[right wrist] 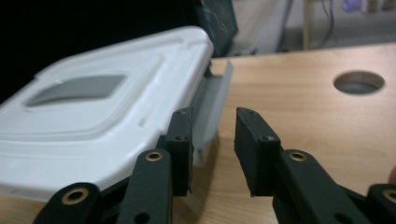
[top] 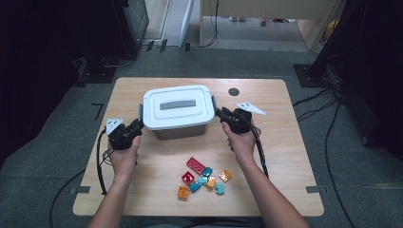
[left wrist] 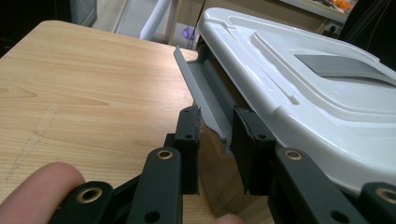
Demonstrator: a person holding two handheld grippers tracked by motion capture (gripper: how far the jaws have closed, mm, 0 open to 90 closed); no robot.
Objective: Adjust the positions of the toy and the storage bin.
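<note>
Gripping the stiff grey side latch (left wrist: 205, 93) with your left claw (left wrist: 217, 135), keep the slippery plastic storage box (top: 178, 111) steady while your right claw (right wrist: 212, 140) stands apart around the other latch (right wrist: 215, 100).

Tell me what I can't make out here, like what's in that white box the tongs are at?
- Box contents: the closed white lid covers the box in the high view.
- Left latch, lower end: hidden behind the left tongs in the left gripper view.
- Right latch: the right gripper view leaves unclear whether the right tongs press it.
- Small coloured bricks: too small in the high view for detail.
</note>
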